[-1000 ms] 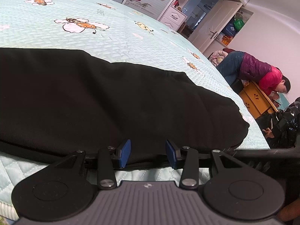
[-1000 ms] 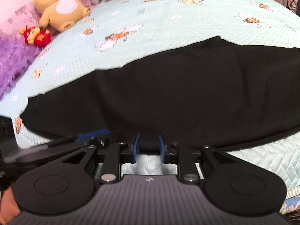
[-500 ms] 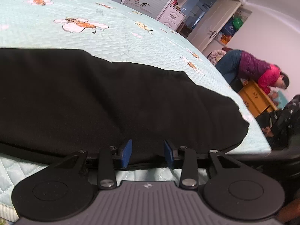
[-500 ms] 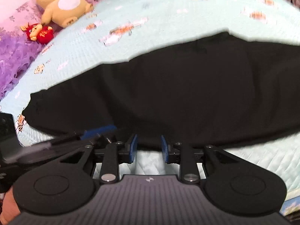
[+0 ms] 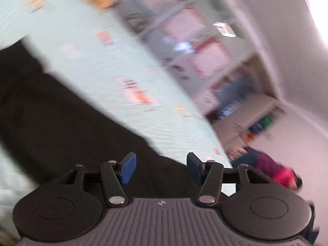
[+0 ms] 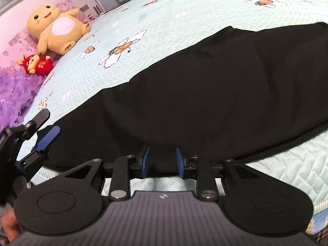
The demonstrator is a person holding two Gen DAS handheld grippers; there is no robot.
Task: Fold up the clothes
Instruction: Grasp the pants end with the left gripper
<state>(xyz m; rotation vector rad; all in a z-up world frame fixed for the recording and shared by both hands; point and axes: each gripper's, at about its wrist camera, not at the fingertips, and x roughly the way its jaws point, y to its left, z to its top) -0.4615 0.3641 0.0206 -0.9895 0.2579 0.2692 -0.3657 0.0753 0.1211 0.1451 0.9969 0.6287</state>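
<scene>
Two grippers over black garment (image 6: 215, 94), left gripper (image 5: 160, 167) jaws opening, right gripper (image 6: 162, 162) jaws narrow, gripping nothing

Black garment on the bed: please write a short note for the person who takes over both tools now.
Left tool: jaws opening, nothing pinched; view blurred, it hangs over the near edge of the black garment.
Right tool: jaws apart at the garment's near hem, pads not pressing on cloth.
Garment: lies flat and long across the bedspread; how far it is folded I cannot tell.
Left to do: grip the near hem with both tools and make the next fold.
</scene>
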